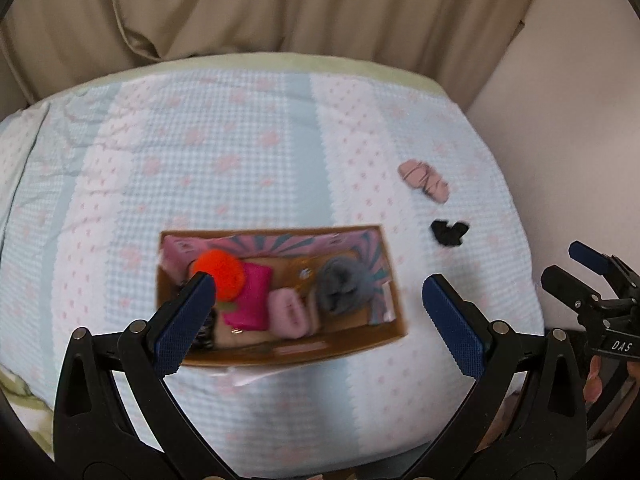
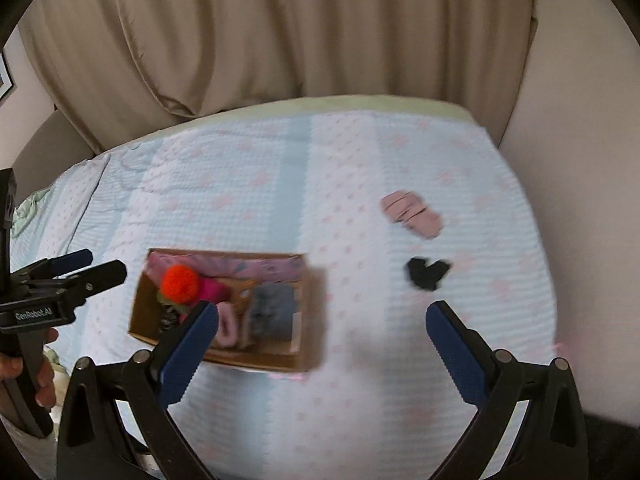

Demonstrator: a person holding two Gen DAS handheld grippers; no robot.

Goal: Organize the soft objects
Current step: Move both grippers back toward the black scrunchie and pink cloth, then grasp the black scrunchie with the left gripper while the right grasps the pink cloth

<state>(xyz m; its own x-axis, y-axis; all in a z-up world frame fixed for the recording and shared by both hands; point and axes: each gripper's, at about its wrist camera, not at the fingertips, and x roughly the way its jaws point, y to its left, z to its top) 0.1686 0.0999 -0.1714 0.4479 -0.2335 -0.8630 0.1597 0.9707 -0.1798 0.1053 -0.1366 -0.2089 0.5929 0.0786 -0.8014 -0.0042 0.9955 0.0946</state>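
Only right wrist view shows picture frame [image 2: 4, 76], far left.

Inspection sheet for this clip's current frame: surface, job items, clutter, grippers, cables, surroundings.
Surface: bed with blue-and-white quilt, pink motifs.
Job's things: open cardboard box holding an orange pompom, magenta piece, pink roll and grey cloth; striped pink bundle and small black item lie loose on the quilt, right of the box.
Clutter: nothing seen.
Grippers: left gripper open, empty, above the box; right gripper open, empty.
Cables: nothing seen.
Surroundings: beige curtain behind the bed, plain wall at right.
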